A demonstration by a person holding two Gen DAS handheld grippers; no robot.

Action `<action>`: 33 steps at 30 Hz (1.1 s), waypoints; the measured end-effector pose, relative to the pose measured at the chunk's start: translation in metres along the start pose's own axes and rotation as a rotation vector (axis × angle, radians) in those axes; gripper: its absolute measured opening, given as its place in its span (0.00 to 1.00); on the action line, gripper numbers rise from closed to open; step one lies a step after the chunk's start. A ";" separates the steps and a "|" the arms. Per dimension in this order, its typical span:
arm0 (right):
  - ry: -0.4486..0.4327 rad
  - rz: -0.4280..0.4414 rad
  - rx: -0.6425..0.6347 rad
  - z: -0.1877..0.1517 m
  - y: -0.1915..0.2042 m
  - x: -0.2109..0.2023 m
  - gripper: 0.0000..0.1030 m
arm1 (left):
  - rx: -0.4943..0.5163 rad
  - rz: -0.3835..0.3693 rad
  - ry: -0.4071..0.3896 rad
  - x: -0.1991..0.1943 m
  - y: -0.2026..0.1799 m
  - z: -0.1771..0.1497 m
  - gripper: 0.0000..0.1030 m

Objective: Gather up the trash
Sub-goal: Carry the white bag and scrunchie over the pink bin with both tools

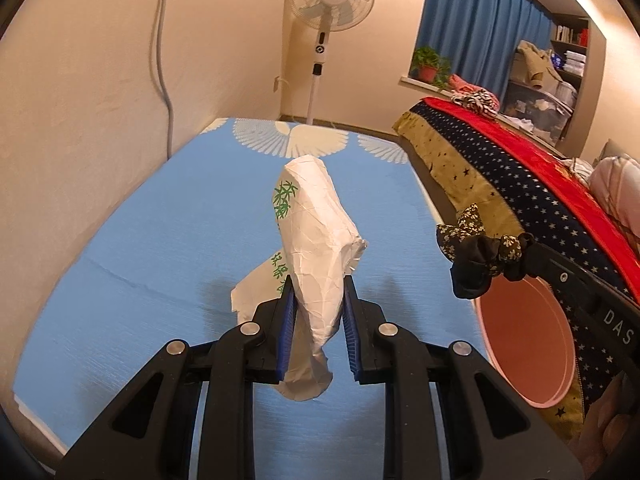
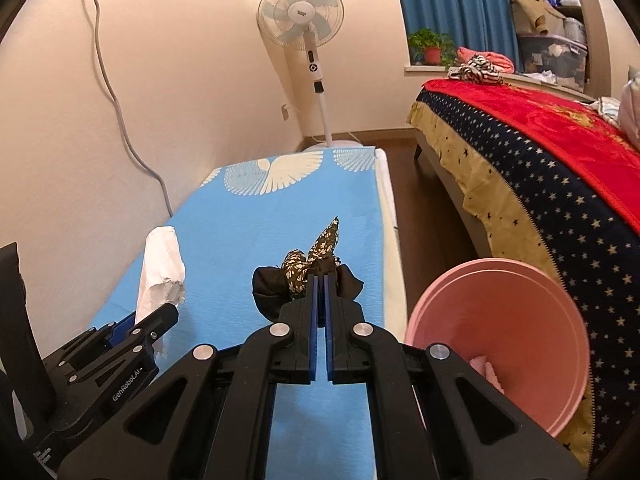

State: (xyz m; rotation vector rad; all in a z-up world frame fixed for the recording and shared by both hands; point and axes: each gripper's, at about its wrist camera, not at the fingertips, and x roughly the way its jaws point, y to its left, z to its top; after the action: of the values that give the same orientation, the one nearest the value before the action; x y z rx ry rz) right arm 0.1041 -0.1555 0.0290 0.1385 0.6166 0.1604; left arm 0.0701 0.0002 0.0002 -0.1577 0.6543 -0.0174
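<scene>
We hold wrapper (image 1: 316, 240) in left claw (image 1: 316, 296), scrunchie (image 2: 304, 276) pinched right (image 2: 321, 280); bin (image 2: 500, 344) sits right, loose wrapper may slip.

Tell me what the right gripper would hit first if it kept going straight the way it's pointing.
Probably nothing nearby. The right gripper, shut on the floral scrunchie, points along the blue mat toward the standing fan. Depth is unclear.

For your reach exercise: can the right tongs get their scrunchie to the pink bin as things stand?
Probably yes. The right tongs grip the floral scrunchie, and the pink bin gapes open just to their right, with nothing visible between.
</scene>
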 end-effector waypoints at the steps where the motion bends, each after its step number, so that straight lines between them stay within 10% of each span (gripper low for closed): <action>1: -0.003 -0.003 0.003 0.000 -0.001 -0.003 0.03 | 0.003 -0.003 -0.004 -0.002 -0.001 0.000 0.21; 33: -0.076 -0.135 0.066 0.002 -0.051 -0.063 0.03 | 0.069 -0.120 -0.030 -0.013 -0.056 0.001 0.21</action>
State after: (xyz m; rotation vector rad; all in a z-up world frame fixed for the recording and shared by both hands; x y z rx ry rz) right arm 0.0602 -0.2177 0.0569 0.1657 0.5541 0.0043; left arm 0.0622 -0.0544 0.0170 -0.1301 0.6131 -0.1524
